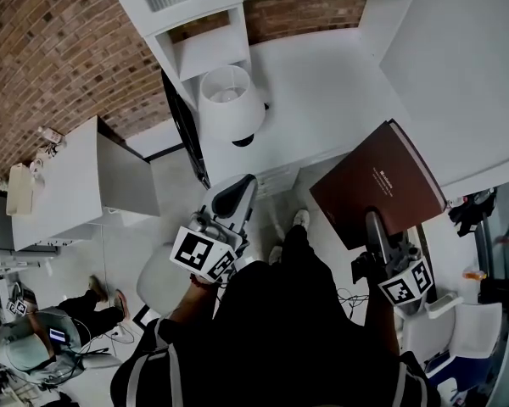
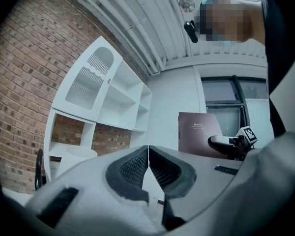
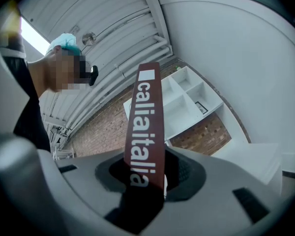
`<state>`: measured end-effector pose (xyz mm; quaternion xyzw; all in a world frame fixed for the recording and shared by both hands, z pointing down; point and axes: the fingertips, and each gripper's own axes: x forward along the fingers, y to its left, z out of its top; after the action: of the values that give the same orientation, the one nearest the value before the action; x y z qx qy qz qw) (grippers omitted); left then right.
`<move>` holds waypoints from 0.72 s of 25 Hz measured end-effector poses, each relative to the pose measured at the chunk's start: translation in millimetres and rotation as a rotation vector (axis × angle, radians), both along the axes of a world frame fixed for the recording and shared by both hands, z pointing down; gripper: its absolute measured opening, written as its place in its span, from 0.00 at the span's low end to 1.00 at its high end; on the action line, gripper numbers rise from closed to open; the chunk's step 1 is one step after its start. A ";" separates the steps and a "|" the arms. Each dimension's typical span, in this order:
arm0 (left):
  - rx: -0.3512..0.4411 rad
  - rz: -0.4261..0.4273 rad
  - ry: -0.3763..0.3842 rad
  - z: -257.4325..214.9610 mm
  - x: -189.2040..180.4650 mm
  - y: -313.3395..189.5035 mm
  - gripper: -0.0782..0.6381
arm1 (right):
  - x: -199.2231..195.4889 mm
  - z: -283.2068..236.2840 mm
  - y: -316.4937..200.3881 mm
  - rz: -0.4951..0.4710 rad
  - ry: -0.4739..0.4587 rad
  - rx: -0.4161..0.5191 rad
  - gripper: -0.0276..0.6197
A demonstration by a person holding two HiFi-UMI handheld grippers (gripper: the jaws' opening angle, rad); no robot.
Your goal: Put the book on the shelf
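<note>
My right gripper [image 1: 371, 220] is shut on a dark brown book [image 1: 377, 185], held up in the air at the right of the head view. Along the right gripper's jaws I look at the book's spine [image 3: 145, 132] with white lettering, clamped between the pads. The white shelf unit [image 1: 205, 45] stands against the brick wall ahead; its open compartments [image 2: 120, 102] show in the left gripper view, where the book [image 2: 196, 132] also appears at the right. My left gripper [image 1: 242, 189] is shut and holds nothing, lower and to the left of the book.
A white lamp shade [image 1: 229, 100] sits on the white desk surface [image 1: 322, 91] below the shelf. A white cabinet [image 1: 76, 185] stands at the left. A white chair [image 1: 165, 278] is near my legs. Another person [image 1: 34, 333] sits at the lower left.
</note>
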<state>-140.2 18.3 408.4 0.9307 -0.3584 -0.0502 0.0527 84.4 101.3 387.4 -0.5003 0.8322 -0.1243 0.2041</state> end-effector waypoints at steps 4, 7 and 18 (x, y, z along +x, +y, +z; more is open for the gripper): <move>0.000 -0.010 -0.011 0.5 8.4 -16.9 0.14 | 11.0 -0.6 -20.1 -0.005 -0.011 0.007 0.28; 0.001 -0.017 -0.009 -2.2 15.8 -35.5 0.14 | 19.8 1.7 -39.7 -0.006 -0.015 0.000 0.28; 0.019 -0.006 -0.036 -10.9 67.2 -111.2 0.14 | 70.0 3.4 -120.2 -0.012 -0.024 0.010 0.28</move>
<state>-73.0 -92.9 397.5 0.9309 -0.3614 -0.0372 0.0371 154.4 -19.0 390.8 -0.4925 0.8334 -0.1275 0.2157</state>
